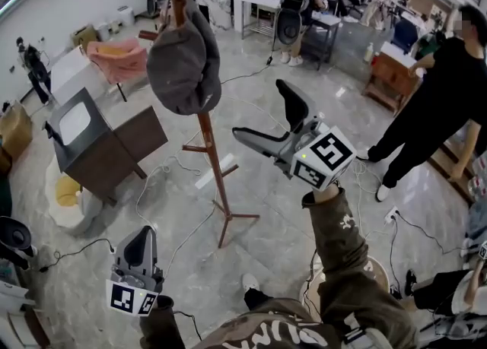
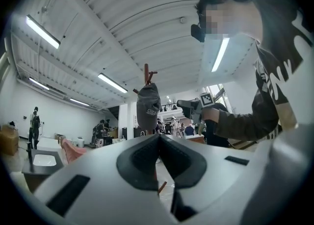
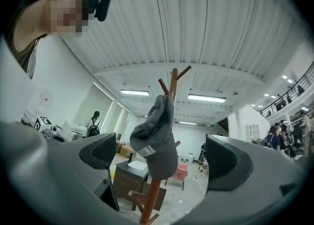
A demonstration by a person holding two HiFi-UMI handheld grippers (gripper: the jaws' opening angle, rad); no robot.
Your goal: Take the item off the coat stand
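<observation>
Right tongs [image 1: 258, 109] first: they're up in the air, just right of the reddish-brown wooden coat stand [image 1: 214, 159], with the jaws spread really wide and aimed left and far at the grey fabric baseball cap [image 1: 183, 58]. Nothing is in them. In the right gripper view the cap sits in the gap between the two dark pads, but neither pad touches it, so it's lined up and not grabbed. The black-and-white marker cube [image 1: 324, 159] sits on the back end of those tongs, near the person's brown sleeve [image 1: 342, 241].

Left tongs [image 1: 140, 237] are down low, near-left, close to the person's body and well apart from the stand. Their jaws are closed, pad against pad at the tips, and they've got nothing between them.

As for the cap, it's on the stand, hanging off a peg near the top of the pole, crown drooping downward. There's a small white label [image 3: 140, 149] on it, too blurry for me to read.

Other stuff around: a dark brown cabinet with a white top [image 1: 99, 142] stands on the floor left of the stand, a pink chair [image 1: 118, 58] is further back behind it, and a person in black clothes [image 1: 430, 108] is over on the far right. Loose cables [image 1: 163, 180] run across the grey marbled floor [image 1: 274, 210] around the stand's feet.
</observation>
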